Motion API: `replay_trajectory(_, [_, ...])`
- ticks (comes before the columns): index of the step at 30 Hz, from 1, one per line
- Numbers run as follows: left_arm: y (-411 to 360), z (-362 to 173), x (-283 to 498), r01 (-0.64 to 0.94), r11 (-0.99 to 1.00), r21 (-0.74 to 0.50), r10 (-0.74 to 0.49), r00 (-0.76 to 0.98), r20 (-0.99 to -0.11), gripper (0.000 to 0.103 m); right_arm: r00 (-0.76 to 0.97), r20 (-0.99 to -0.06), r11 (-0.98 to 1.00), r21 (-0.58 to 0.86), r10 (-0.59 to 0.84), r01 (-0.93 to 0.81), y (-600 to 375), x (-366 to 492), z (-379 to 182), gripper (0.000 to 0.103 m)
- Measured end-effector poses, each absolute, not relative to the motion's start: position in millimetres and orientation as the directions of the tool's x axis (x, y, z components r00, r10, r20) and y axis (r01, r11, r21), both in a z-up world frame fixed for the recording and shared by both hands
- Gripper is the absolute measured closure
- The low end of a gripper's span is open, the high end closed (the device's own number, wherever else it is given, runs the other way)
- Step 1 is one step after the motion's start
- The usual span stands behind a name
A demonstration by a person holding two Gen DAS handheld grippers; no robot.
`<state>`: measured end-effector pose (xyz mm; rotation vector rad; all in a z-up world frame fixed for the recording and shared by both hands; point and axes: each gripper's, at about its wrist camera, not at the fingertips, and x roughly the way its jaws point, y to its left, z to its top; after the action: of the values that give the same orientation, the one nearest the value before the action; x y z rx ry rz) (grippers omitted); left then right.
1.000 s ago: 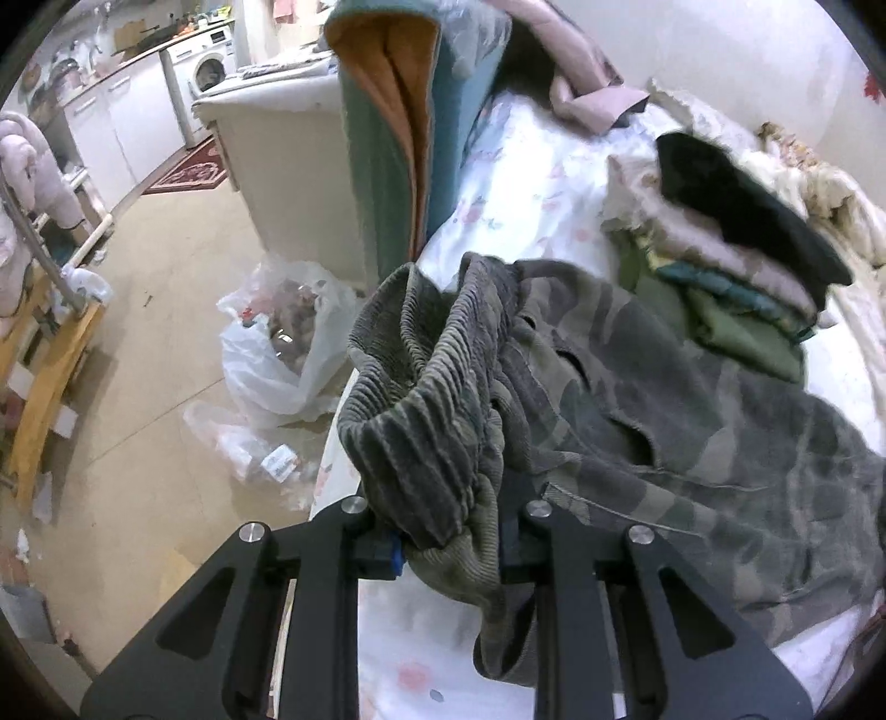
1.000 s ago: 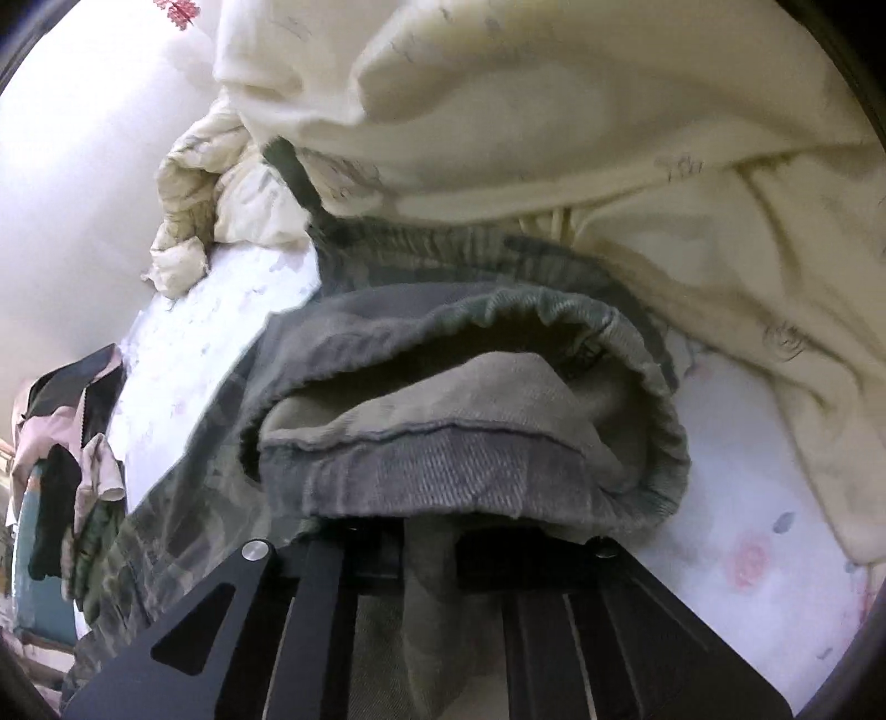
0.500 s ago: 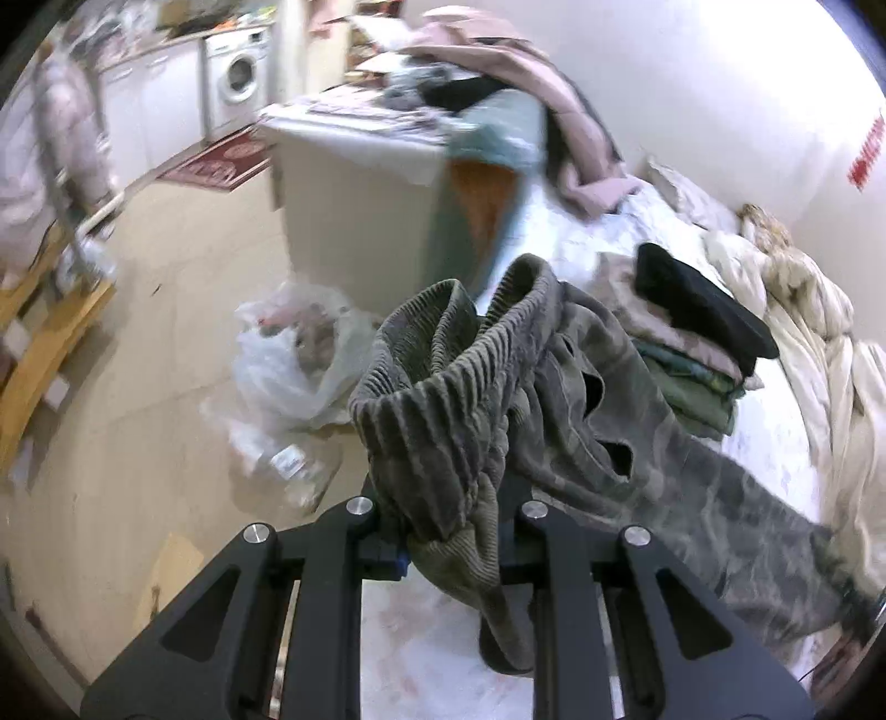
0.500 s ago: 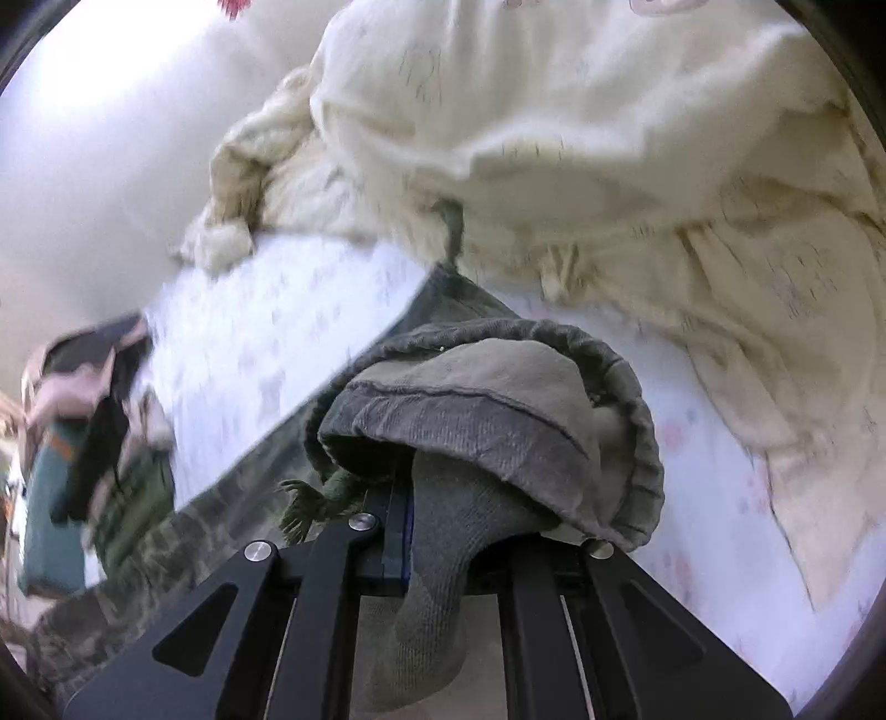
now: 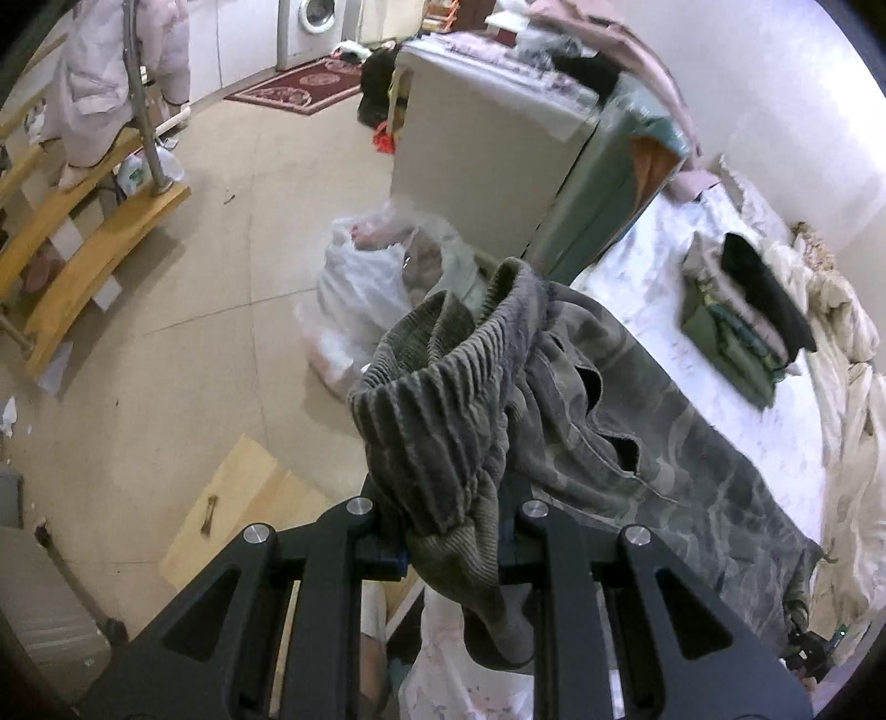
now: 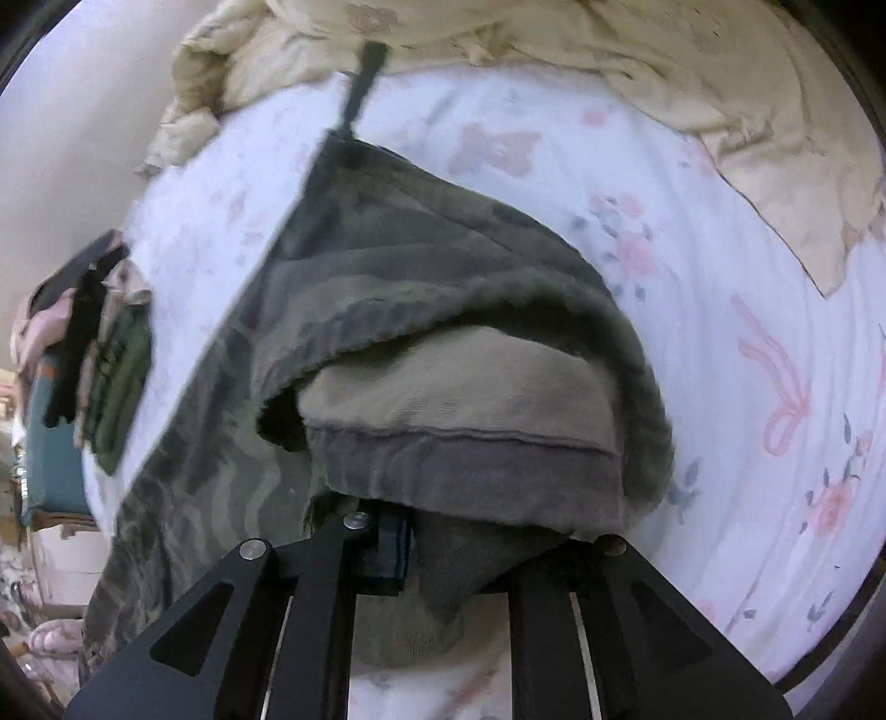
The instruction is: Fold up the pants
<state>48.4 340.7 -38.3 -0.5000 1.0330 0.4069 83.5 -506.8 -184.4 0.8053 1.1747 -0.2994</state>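
Observation:
The camouflage pants point(image 5: 637, 421) hang stretched between my two grippers above the floral bed sheet point(image 5: 720, 387). My left gripper point(image 5: 454, 548) is shut on the ribbed waistband point(image 5: 443, 421), held up over the bed's edge. My right gripper point(image 6: 459, 559) is shut on the ribbed leg cuff point(image 6: 470, 465) of the pants point(image 6: 232, 443), raised above the sheet point(image 6: 720, 277). The cloth hides both sets of fingertips.
A stack of folded clothes point(image 5: 747, 327) lies on the bed, also in the right wrist view point(image 6: 94, 354). A cream quilt point(image 6: 554, 50) is bunched along the far side. White plastic bags point(image 5: 371, 288) and a cabinet point(image 5: 487, 138) stand on the floor beside the bed.
Both grippers have risen and pulled apart with the pants, drawing them straighter and off the sheet. The left view now looks down on the floor; the right cuff has left the quilt.

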Motion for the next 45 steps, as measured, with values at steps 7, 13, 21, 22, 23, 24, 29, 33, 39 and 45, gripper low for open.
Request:
replay_trajectory(7, [324, -35, 63, -0.504, 0.856, -0.114, 0.155, 0.461, -0.874, 0.087, 0.332, -0.939, 0.718, 0.170, -0.090, 0.675, -528, 75, -141, 0.073])
replay_trajectory(13, [330, -46, 67, -0.540, 0.832, -0.122, 0.137, 0.414, -0.900, 0.087, 0.277, -0.924, 0.702, 0.013, -0.265, 0.712, -532, 75, -115, 0.040])
replay_trajectory(21, [326, -48, 69, -0.534, 0.837, -0.114, 0.137, 0.407, -0.903, 0.086, 0.361, -0.823, 0.819, -0.200, -0.438, 0.538, -479, 109, -72, 0.034])
replay_trajectory(22, [327, -48, 69, -0.535, 0.837, -0.114, 0.136, 0.406, -0.904, 0.086, 0.334, -0.813, 0.790, -0.229, -0.476, 0.569, -487, 110, -71, 0.033])
replay_trajectory(23, [327, -48, 69, -0.537, 0.836, -0.116, 0.135, 0.405, -0.904, 0.086, 0.294, -0.808, 0.753, -0.255, -0.511, 0.606, -499, 109, -73, 0.031])
replay_trajectory(24, [328, -48, 69, -0.539, 0.834, -0.120, 0.130, 0.403, -0.906, 0.086, 0.230, -0.811, 0.706, -0.285, -0.538, 0.648, -514, 107, -78, 0.030])
replay_trajectory(29, [327, -49, 71, -0.540, 0.833, -0.124, 0.126, 0.401, -0.907, 0.086, 0.348, -0.916, 0.859, 0.008, -0.199, 0.512, -510, 111, -100, 0.031])
replay_trajectory(33, [326, -50, 72, -0.542, 0.833, -0.115, 0.133, 0.397, -0.908, 0.086, 0.373, -0.922, 0.977, -0.023, -0.102, 0.212, -445, 129, -108, 0.028])
replay_trajectory(39, [324, -51, 74, -0.546, 0.832, -0.101, 0.145, 0.390, -0.910, 0.086, 0.274, -0.942, 0.978, -0.206, -0.192, -0.023, -397, 152, -152, 0.031])
replay_trajectory(45, [323, -57, 78, -0.560, 0.825, -0.078, 0.160, 0.364, -0.917, 0.086, 0.287, -0.938, 0.980, -0.192, -0.196, 0.043, -427, 172, -148, 0.097])
